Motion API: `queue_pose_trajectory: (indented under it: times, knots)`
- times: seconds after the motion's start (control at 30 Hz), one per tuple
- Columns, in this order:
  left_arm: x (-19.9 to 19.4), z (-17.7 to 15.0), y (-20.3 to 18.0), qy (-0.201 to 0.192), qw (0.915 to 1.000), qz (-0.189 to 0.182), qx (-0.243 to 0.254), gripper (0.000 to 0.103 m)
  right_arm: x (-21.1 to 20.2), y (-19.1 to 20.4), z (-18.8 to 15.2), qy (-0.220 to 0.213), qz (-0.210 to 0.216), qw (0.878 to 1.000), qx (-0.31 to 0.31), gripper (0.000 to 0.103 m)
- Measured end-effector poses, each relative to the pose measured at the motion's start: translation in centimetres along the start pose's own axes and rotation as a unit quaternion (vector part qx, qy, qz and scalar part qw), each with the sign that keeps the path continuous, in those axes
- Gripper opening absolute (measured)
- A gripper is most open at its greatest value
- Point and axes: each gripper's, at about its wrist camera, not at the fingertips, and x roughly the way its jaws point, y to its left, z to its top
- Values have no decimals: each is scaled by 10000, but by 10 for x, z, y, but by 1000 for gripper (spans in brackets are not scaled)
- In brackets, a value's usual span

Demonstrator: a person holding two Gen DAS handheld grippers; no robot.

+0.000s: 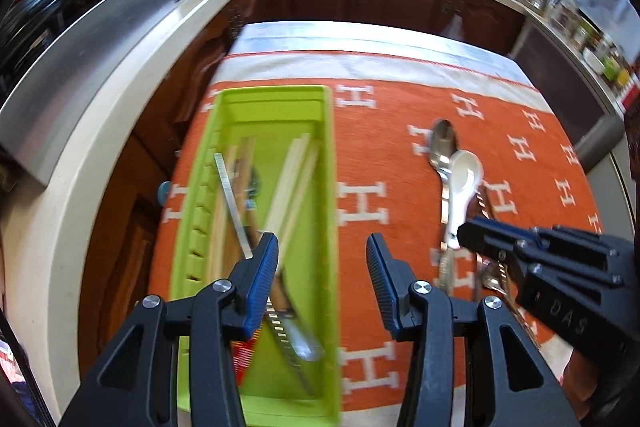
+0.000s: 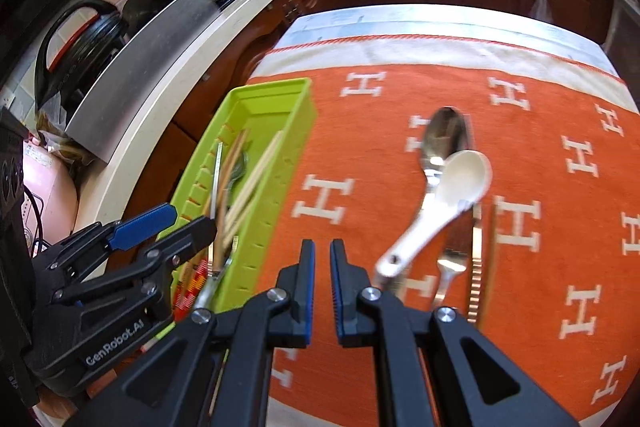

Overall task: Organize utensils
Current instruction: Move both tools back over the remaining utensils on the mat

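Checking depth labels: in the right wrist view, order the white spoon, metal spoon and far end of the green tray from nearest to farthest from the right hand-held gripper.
1. White spoon, just right of the right hand-held gripper.
2. Metal spoon, beyond it.
3. Green tray far end, up left.

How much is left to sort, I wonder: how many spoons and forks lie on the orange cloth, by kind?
Metal spoon: 1
White spoon: 1
Fork: 1
Total: 3
A ridged handle beside the fork is too blurred to sort.
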Motion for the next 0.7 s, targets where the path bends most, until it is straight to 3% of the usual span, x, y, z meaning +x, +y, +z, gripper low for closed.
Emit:
queue_pose_trajectory:
  times: [0.33,0.5,0.7]
  knots:
    - [18,-10,-62,339,9979,-162,537,48,-19,-55,-22,-49,-253,9997,-44,8]
    - [33,-9,-74,551,9967,-235,547,48,-17,-77,-32,50,-188,9997,129,8]
    - [52,3,-78,736,9951,-589,314,50,-13,-95,-35,64,-72,9993,348,8]
